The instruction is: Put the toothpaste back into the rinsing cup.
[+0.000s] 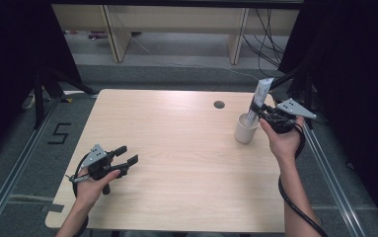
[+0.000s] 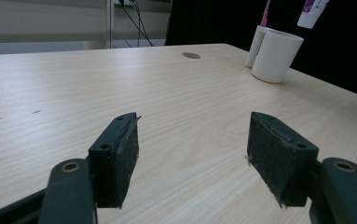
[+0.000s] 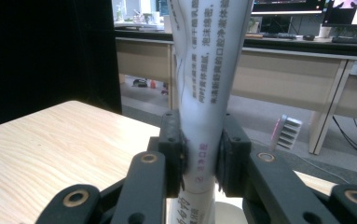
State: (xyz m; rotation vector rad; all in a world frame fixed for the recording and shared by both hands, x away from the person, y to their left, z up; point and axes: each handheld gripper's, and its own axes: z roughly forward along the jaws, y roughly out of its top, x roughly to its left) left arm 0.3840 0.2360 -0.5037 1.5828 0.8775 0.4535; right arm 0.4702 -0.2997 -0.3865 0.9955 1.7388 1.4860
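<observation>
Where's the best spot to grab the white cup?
Grab the cup by its rim, coming straight down with one jaw inside. It stands upright with its mouth open, though the tube in the right gripper stands in that mouth now. Its handle faces left in the left gripper view.

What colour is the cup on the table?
The cup is white; the left gripper view shows it best.

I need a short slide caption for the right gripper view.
Right gripper clamps a white printed tube upright above the cup.

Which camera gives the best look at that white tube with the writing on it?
The right gripper view: the toothpaste tube fills it, print legible, clamped between the jaws. The high view shows it small above the white cup; the left gripper view catches its tip.
</observation>
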